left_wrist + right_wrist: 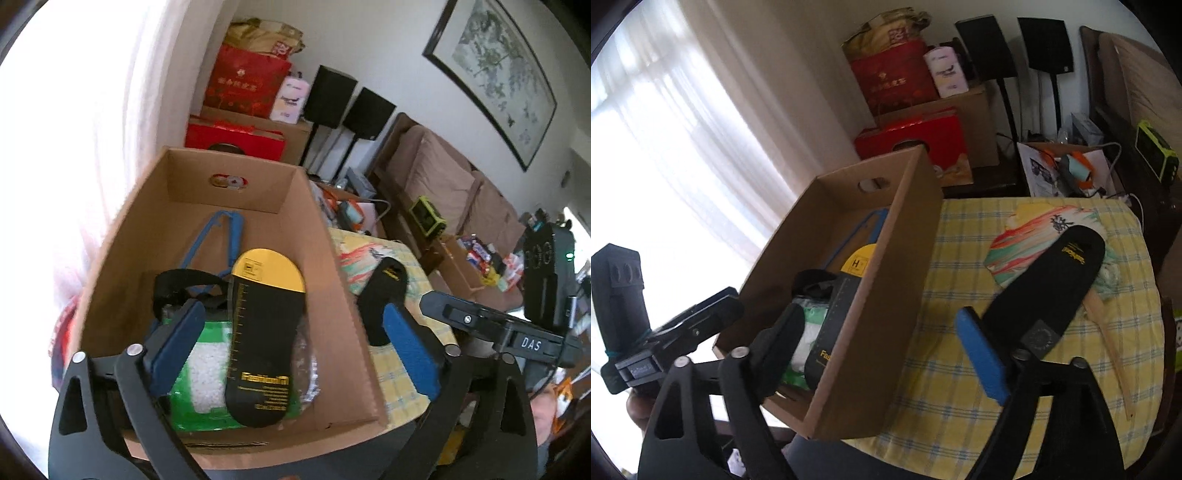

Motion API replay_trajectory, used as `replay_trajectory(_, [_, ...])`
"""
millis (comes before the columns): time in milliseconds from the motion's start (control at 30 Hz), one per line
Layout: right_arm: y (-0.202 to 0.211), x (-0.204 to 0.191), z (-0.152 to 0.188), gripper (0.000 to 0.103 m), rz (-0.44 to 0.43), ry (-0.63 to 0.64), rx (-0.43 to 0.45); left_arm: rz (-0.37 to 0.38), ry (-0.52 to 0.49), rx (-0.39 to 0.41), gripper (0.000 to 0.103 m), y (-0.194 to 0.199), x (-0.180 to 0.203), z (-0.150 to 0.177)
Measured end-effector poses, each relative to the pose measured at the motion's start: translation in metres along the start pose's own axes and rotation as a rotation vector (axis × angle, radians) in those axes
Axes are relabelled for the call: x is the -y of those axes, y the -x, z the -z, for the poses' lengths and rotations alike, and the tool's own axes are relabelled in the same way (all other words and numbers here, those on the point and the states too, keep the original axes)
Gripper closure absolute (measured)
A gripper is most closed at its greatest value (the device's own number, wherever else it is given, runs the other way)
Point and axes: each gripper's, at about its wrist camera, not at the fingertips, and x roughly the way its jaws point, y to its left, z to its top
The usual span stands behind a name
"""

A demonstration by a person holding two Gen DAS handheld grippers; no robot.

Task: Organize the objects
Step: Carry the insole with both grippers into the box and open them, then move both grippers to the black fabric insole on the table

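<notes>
Inside an open cardboard box [325,236] on a yellow checked tablecloth [960,280], a black insole with a yellow toe [262,332] is seen lying sole-up, its toe pointed toward twelve o'clock, across a green and white packet [207,365]. Behind it, at about eleven o'clock, a blue strap [229,236] and a black strap [181,280] are laid on the box floor. A second black insole [1049,288] is left outside the box at three o'clock, resting on the cloth and partly over a multicoloured hand fan [1034,236] with a pale wooden handle.

The left gripper [295,343] is held over the near end of the box with its blue-padded fingers spread wide, one inside the box beside the packet, the other outside the right wall; nothing is clamped between them. The right gripper [882,354] is likewise held with its fingers wide apart, straddling the box's right wall, and nothing is gripped by it; the outer finger's blue pad [979,354] is seen just beside the heel of the loose insole, though contact cannot be judged.

Beyond the table, at twelve o'clock, red gift boxes [916,136] are stacked with a brown carton by the curtain, two black speakers [1019,44] are stood on stands, and a framed painting [495,70] is hung above a brown sofa [443,177].
</notes>
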Motion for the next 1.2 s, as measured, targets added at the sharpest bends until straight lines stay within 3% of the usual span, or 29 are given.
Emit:
replay_trajectory(67, [0.006, 0.007, 0.000, 0.012, -0.012, -0.008, -0.003, 0.007, 0.001, -0.006, 0.002, -0.001, 0.003, 0.000])
replay_trajectory(300, [0.033, 0.032, 0.005, 0.002, 0.088, -0.018, 0.040, 0.036, -0.080, -0.068, 0.001, -0.010, 0.033, 0.005])
replay_trajectory(467, [0.050, 0.049, 0.013, 0.000, 0.195, -0.020, 0.053, -0.002, -0.154, -0.015, 0.000, -0.006, 0.059, 0.011])
replay_trajectory(1200, [0.092, 0.126, 0.039, 0.000, 0.229, -0.182, 0.099, 0.108, -0.290, -0.091, 0.000, -0.053, 0.159, 0.044])
